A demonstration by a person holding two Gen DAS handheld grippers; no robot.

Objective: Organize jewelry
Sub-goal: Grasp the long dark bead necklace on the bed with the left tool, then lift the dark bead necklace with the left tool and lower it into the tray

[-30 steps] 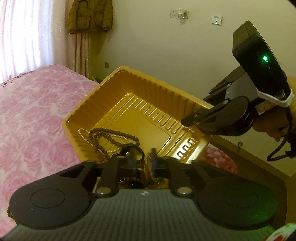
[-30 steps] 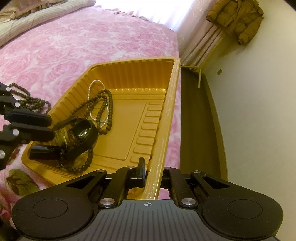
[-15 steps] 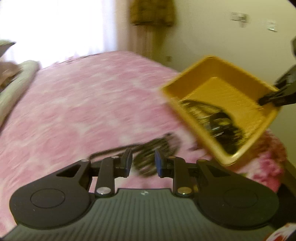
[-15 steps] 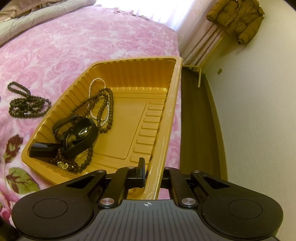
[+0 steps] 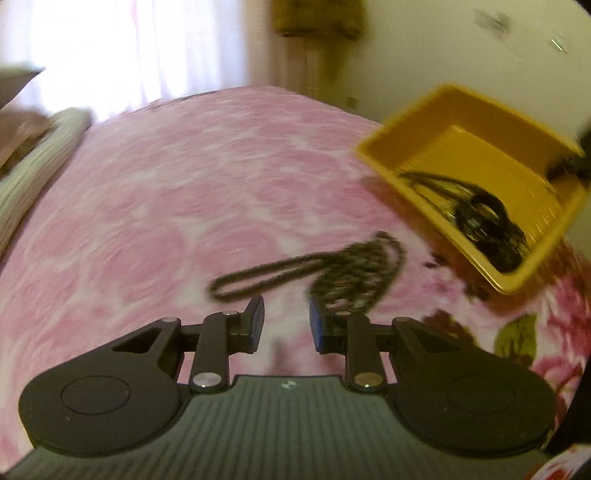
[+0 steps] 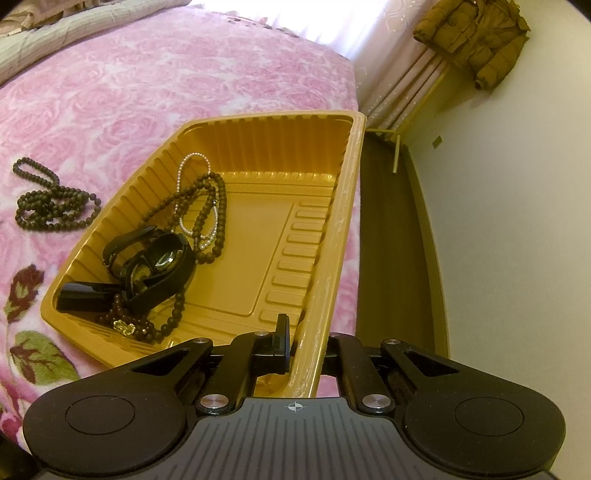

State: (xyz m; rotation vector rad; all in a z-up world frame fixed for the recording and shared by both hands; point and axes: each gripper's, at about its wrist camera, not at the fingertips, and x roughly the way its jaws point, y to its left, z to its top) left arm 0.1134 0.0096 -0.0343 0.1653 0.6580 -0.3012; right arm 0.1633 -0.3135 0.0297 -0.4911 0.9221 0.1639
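Note:
A gold plastic tray sits on the pink bedspread. My right gripper is shut on the tray's near rim. In the tray lie a black watch, a dark bead necklace and a white pearl strand. Another dark bead necklace lies on the bedspread left of the tray. In the blurred left wrist view this necklace lies just ahead of my left gripper, which is open and empty. The tray shows at right.
The pink rose bedspread fills the area. A striped pillow lies at the far end. Beside the bed are dark floor, a cream wall and a brown jacket hanging by the curtain.
My left gripper let go of the watch in the tray, swung left out of it and now hovers open over the necklace on the bedspread. My right gripper keeps its hold.

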